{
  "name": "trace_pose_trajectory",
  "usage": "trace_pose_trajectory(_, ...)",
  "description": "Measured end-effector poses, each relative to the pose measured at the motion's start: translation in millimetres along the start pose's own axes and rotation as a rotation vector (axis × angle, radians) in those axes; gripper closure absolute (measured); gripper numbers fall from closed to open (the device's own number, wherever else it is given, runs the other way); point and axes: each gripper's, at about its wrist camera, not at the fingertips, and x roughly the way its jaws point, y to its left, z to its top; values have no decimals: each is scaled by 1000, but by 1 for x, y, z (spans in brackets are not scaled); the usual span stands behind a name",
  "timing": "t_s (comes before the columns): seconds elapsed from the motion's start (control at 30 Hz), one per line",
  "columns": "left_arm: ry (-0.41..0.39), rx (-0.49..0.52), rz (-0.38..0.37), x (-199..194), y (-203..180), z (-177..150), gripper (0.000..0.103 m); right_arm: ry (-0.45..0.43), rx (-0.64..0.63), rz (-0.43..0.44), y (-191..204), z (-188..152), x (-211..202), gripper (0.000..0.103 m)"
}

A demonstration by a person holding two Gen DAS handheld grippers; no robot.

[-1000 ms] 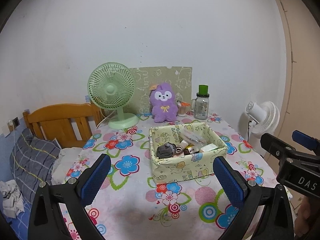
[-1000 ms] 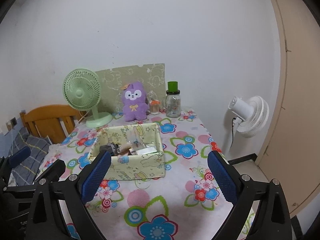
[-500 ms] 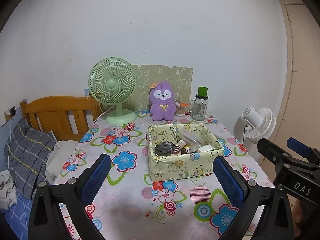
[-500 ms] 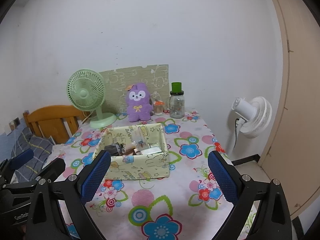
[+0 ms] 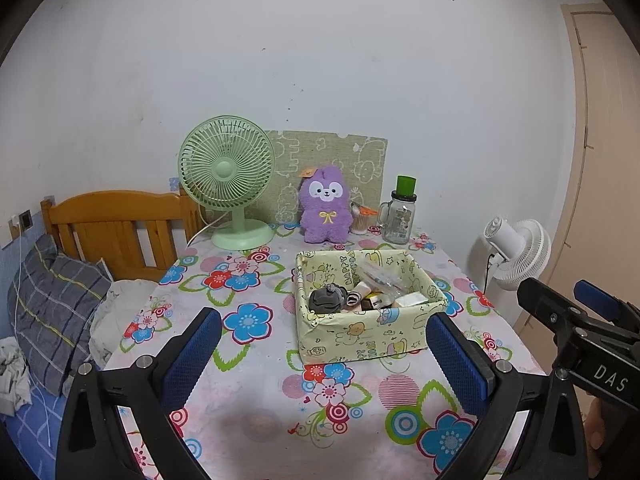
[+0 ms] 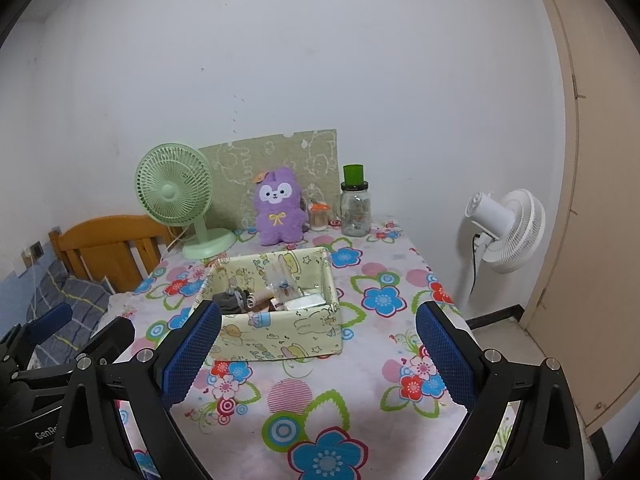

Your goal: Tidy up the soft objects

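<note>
A purple plush toy [image 5: 325, 210] sits upright at the back of the flowered table [image 5: 256, 384], against a green patterned board; it also shows in the right wrist view [image 6: 279, 212]. A pale yellow box [image 5: 362, 328] in mid-table holds a dark grey soft item [image 5: 327, 299] and several small packets; the box shows in the right wrist view too [image 6: 280, 334]. My left gripper [image 5: 322, 354] is open and empty, near the table's front. My right gripper [image 6: 318, 350] is open and empty, beside it to the right.
A green desk fan [image 5: 228, 184] stands back left, a glass jar with a green lid [image 5: 400, 216] back right. A wooden bed headboard [image 5: 116, 228] and grey pillow [image 5: 52, 312] lie left. A white floor fan [image 5: 516, 252] stands right, by a beige door [image 6: 592, 200].
Both grippers have drawn back and risen a little; the table and box look slightly farther and lower in view. Jaws stay open. Nothing on the table moved.
</note>
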Motion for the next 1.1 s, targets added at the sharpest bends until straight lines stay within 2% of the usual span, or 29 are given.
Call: trace_pose_trajectory(1.1, -9, 0, -7, 5, 1, -3, 0, 3, 2, -3, 0, -2, 1, 4)
